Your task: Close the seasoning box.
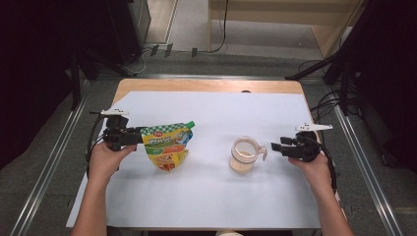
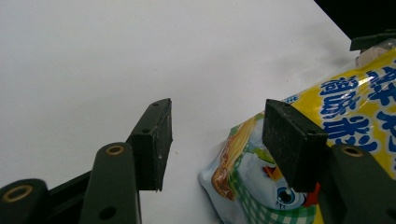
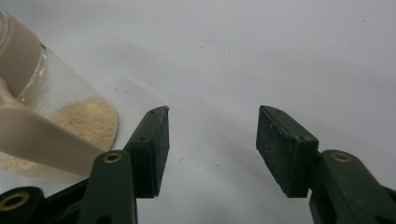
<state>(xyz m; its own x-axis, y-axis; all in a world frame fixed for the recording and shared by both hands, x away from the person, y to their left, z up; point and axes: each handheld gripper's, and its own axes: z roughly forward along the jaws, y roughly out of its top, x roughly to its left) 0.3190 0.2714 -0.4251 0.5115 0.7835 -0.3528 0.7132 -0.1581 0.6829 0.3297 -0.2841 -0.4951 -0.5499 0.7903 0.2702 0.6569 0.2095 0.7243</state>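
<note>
A yellow and green printed refill pouch [image 1: 167, 145] with a green spout cap lies on the white sheet [image 1: 206, 196] at the left. My left gripper [image 1: 139, 135] stands open at the pouch's left edge. In the left gripper view the pouch [image 2: 355, 107] lies under and beside one jaw, and only its corner reaches into the gap of that gripper [image 2: 217, 107]. A clear jar [image 1: 243, 155] holding some beige powder stands right of centre, its beige flip lid [image 3: 42, 140] hanging open. Just right of the jar, my right gripper [image 1: 275, 147] is open with nothing between its jaws [image 3: 212, 112]; the jar [image 3: 56, 116] sits off to one side of them.
The white sheet covers most of a wooden table [image 1: 206, 86]. A few powder crumbs [image 3: 217, 164] lie on the sheet near the jar. Metal rails [image 1: 366, 162] run along both sides of the table, with cables and dark stands on the floor beyond.
</note>
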